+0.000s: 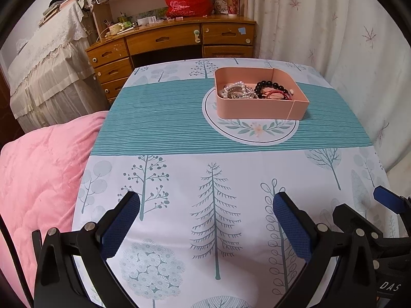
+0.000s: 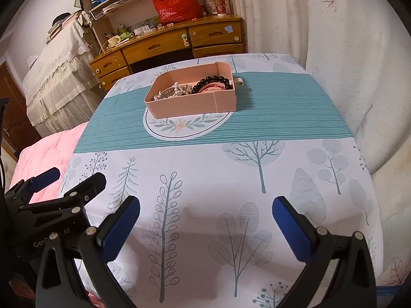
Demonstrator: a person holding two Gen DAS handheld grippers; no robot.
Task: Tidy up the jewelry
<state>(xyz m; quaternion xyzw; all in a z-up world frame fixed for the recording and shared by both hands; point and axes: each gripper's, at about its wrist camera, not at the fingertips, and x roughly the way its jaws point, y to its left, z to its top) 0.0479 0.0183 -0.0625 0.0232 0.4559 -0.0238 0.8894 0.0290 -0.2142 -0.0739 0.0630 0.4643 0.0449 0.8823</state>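
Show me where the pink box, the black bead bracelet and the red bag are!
pink box [image 1: 257, 109], left wrist view, front wall.
black bead bracelet [image 1: 267, 84], left wrist view, top beads.
red bag [image 1: 185, 0], left wrist view, middle.

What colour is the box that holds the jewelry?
The box is plain salmon pink, inside and outside. The left wrist view shows it best.

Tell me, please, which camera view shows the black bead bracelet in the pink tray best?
The left wrist view. It looks down into the pink tray, so most of the black bead bracelet shows as a loop beside the pearl jewelry. In the right wrist view the tray's near wall hides its lower part; only an arc of beads shows.
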